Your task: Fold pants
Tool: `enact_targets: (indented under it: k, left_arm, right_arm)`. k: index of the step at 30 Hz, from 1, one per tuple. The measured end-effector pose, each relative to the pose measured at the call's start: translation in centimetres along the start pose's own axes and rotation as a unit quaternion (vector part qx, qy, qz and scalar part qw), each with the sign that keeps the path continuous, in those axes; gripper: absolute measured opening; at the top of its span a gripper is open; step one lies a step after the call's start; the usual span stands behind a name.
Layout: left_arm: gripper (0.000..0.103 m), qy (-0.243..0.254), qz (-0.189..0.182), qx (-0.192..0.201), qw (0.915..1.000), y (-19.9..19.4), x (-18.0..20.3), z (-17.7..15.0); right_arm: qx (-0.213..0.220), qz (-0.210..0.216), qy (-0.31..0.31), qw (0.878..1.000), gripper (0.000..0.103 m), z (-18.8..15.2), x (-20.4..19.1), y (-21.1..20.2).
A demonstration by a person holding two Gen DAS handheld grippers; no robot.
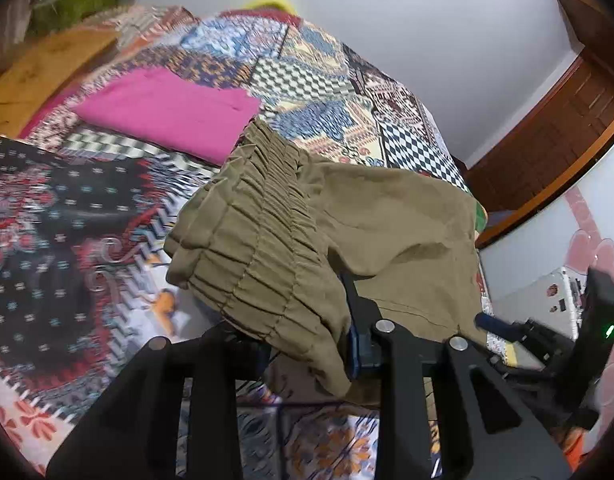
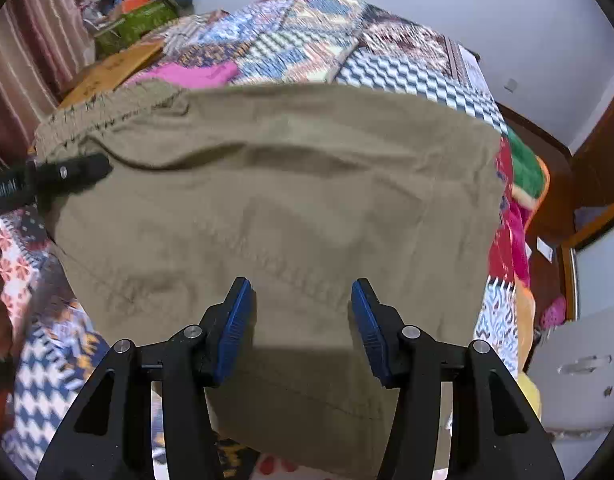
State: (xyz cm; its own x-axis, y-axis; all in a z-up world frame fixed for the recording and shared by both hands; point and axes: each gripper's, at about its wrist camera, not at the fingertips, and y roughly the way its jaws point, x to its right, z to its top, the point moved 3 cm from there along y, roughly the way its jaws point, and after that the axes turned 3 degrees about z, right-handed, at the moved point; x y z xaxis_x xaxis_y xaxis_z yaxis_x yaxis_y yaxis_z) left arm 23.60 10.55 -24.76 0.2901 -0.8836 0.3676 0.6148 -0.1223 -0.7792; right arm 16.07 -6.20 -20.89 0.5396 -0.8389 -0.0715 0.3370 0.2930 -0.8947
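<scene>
Olive-khaki pants [image 2: 291, 184] lie spread across the patchwork bedspread [image 2: 291, 40], with the gathered elastic waistband [image 1: 251, 232] at their left end. My left gripper [image 1: 307, 300] is shut on that waistband. The fabric is raised and draped over its fingers, hiding the left one; only a blue pad [image 1: 357, 346] shows. In the right wrist view the left gripper [image 2: 87, 170] bites the waistband corner. My right gripper [image 2: 301, 282] stands open just above the near part of the pants, its blue pads [image 2: 235, 320] wide apart with nothing pinched.
A folded pink cloth [image 1: 167, 116] lies on the bed beyond the waistband. A wooden board [image 1: 39, 76] and a green box [image 1: 75, 0] sit at the far left. The bed's edge drops off at the right, towards a wooden door [image 1: 567, 128] and a white cabinet [image 2: 579, 380].
</scene>
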Motion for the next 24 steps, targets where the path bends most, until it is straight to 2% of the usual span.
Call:
enact_targets:
  k: [4, 10, 15, 17, 20, 24]
  left_arm:
    - [0.028, -0.005, 0.019, 0.020, 0.9996, -2.4, -1.6, -0.9]
    - [0.028, -0.003, 0.058, 0.058, 0.9966, -6.3, -3.4, -2.2]
    - [0.027, -0.012, 0.079, 0.083, 0.9934, -9.0, -5.0, -3.5]
    - [0.027, -0.017, 0.082, 0.088, 0.9926, -9.6, -5.6, -3.8]
    - [0.025, -0.019, 0.088, 0.088, 0.9920, -9.8, -6.0, -3.9]
    - [0.024, -0.018, 0.086, 0.096, 0.9915, -10.2, -5.8, -3.7]
  right_arm:
    - [0.016, 0.034, -0.005, 0.999, 0.048, 1.8, -2.2, -1.0]
    - [0.009, 0.083, -0.043, 0.996, 0.048, 3.3, -7.8, 0.1]
    - [-0.018, 0.109, -0.092, 0.990, 0.048, 3.6, -12.6, 2.2]
    - [-0.046, 0.130, -0.110, 0.984, 0.048, 3.1, -14.1, 3.6]
    - [-0.070, 0.149, -0.121, 0.979, 0.049, 2.6, -15.3, 5.1]
    - [-0.067, 0.141, -0.127, 0.980, 0.049, 2.5, -15.1, 4.4]
